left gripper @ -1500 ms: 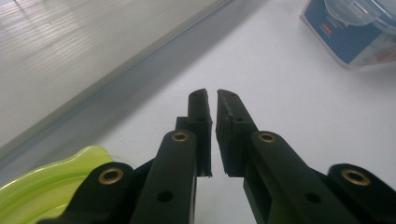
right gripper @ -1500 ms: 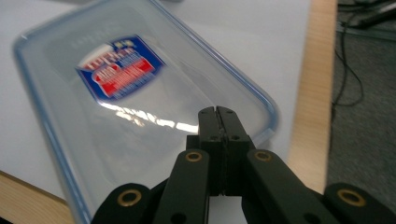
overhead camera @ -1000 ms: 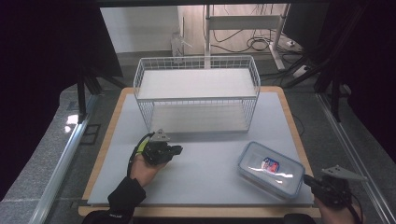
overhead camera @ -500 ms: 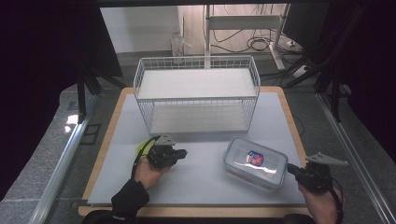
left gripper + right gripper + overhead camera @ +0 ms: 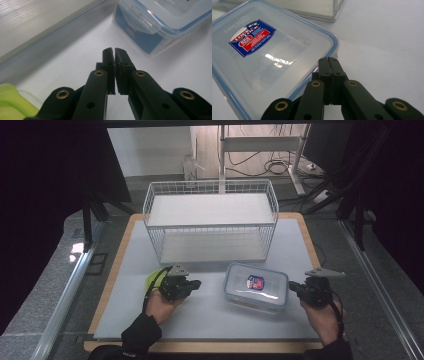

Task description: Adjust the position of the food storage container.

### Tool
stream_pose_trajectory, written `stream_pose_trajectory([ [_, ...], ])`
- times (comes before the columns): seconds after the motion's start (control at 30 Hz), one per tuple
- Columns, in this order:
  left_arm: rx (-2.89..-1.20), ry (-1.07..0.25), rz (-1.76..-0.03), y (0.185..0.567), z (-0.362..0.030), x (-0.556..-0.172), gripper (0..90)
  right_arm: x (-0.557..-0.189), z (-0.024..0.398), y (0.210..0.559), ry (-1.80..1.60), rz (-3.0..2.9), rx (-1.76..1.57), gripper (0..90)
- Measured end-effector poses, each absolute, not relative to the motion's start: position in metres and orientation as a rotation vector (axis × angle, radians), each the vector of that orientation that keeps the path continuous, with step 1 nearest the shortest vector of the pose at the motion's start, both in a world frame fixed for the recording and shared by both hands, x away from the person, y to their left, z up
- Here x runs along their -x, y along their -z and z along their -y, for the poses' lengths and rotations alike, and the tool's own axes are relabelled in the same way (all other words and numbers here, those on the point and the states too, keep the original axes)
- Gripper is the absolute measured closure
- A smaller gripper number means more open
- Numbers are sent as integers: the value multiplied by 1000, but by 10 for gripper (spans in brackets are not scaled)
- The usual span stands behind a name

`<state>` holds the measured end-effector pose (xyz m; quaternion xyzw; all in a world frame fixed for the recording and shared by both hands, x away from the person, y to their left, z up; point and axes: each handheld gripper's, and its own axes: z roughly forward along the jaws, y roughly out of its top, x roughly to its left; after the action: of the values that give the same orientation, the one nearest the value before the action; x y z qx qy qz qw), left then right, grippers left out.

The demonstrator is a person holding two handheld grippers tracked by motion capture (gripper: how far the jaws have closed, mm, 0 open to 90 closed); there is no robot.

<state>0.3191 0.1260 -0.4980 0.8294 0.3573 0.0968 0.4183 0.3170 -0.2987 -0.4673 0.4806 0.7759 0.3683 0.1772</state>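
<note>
From above, the clear lidded container (image 5: 256, 286) sits on the bench (image 5: 210, 315) toward its near right, in front of the wire basket (image 5: 210, 220). The right gripper (image 5: 295, 287) is at its right end, the left gripper (image 5: 196, 284) well off to its left, fingers closed and empty on both.

Left gripper view: fingers together, container's clip flap ahead.

Right gripper view: closed fingers (image 5: 329, 62) at the blue-sealed rim, touching or just short, hard to say. Looks light, rigid, slick plastic; I'd pinch a side clip flap or the lid's lip.
</note>
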Motion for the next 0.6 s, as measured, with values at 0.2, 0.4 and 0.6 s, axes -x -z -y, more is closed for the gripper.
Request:
stream_pose_trajectory([
  [0.2,-2075,-270,-928,499,-124,-319,880,-335,273,469,-1080,-2244,-1324,900],
  [0.4,-2081,-322,-971,500,-125,-320,879,-346,248,472,-1117,-2292,-1278,900],
  [0.6,-2052,-316,-1036,500,-124,-327,872,-349,240,477,-1067,-2309,-1283,900],
])
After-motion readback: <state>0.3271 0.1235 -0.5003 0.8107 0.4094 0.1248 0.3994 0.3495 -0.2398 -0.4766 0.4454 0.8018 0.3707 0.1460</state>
